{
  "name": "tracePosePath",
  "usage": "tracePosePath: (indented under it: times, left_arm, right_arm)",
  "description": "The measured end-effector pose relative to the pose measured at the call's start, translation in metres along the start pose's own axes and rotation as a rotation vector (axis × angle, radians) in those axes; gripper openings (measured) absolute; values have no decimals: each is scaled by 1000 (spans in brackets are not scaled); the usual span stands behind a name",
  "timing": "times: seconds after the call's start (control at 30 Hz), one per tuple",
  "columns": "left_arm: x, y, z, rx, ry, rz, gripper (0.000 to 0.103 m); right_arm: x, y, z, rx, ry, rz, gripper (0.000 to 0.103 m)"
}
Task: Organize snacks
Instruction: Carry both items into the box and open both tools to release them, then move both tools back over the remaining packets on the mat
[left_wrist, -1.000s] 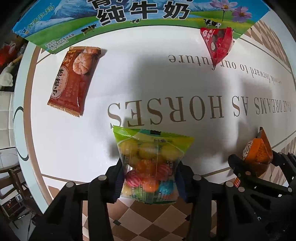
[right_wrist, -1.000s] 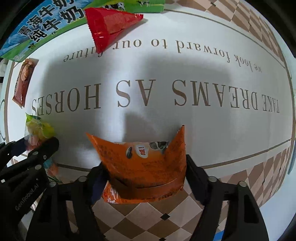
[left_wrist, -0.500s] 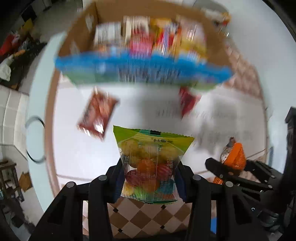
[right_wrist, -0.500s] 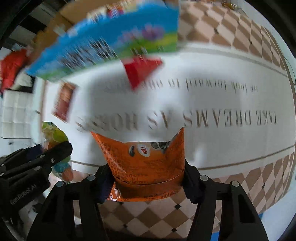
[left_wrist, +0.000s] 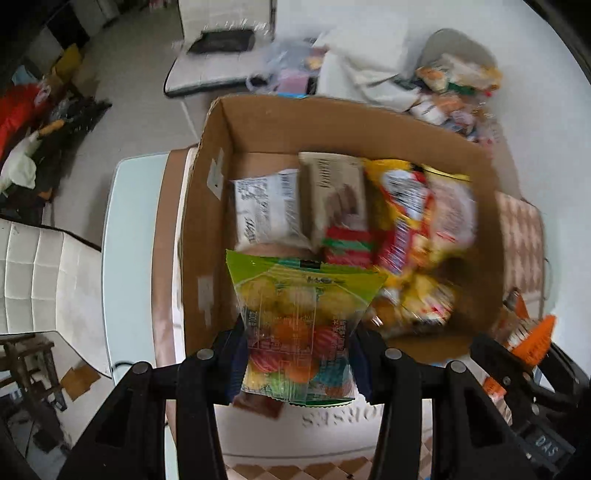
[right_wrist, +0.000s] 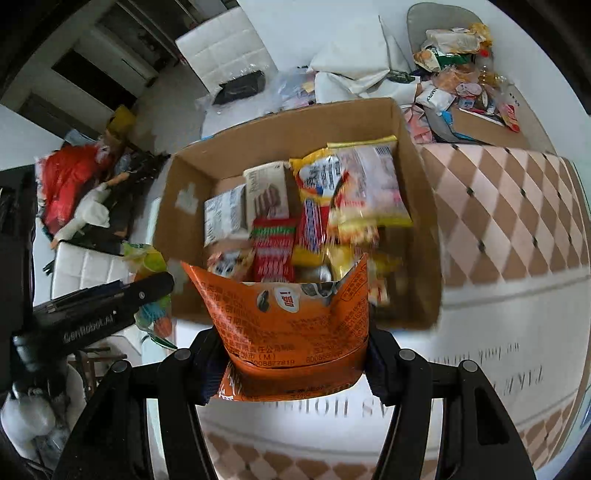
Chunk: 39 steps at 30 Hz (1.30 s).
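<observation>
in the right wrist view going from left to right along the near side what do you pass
Left gripper holding the green candy bag → orange snack packet in the right gripper → near right corner of the cardboard box → checkered tablecloth.

Motion blur smears, perhaps hides, the box's (left_wrist: 207, 206) right-hand snack packets (left_wrist: 424, 236).

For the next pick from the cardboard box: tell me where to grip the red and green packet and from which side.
Take the red and green packet by its upper edge, claw coming straight down from above. It stands wedged between neighbouring snacks in the cardboard box, so only its top and face are exposed. This is a judgement; the view is blurred.
</observation>
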<state>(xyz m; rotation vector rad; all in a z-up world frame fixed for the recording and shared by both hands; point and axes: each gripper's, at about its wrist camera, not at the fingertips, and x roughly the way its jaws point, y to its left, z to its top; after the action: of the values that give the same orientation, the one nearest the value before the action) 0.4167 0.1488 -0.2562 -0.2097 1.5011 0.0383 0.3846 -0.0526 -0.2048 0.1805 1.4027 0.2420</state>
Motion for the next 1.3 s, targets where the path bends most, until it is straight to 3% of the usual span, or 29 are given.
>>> tracePosePath:
  times: [0.1, 0.27, 0.33, 0.4, 0.43, 0.57, 0.73, 0.97, 1.3]
  left_arm:
    - [31, 5, 31, -2, 68, 31, 44]
    - [63, 6, 52, 16, 154, 92, 45]
    - [73, 6, 54, 12, 186, 76, 52]
    - [79, 6, 54, 14, 198, 83, 77]
    - [80, 6, 54, 17, 190, 84, 81]
    - [79, 7, 52, 12, 173, 84, 85]
    - [67, 7, 45, -11, 127, 53, 86]
    - [20, -1, 6, -22, -14, -6, 85]
    - [-32, -14, -53, 6, -224, 24, 85]
  right_arm:
    - [33, -4, 22, 11, 46, -24, 64]
    - [85, -8, 41, 11, 139, -75, 66]
    - [104, -10, 43, 17, 196, -87, 72]
    - [117, -13, 44, 16, 226, -87, 84]
    - [122, -14, 45, 15, 235, -90, 91]
    - [128, -18, 46, 17, 250, -88, 92]
    - [124, -24, 49, 26, 238, -87, 92]
    - [92, -26, 42, 9, 171, -98, 93]
    - [35, -24, 2, -41, 23, -177, 93]
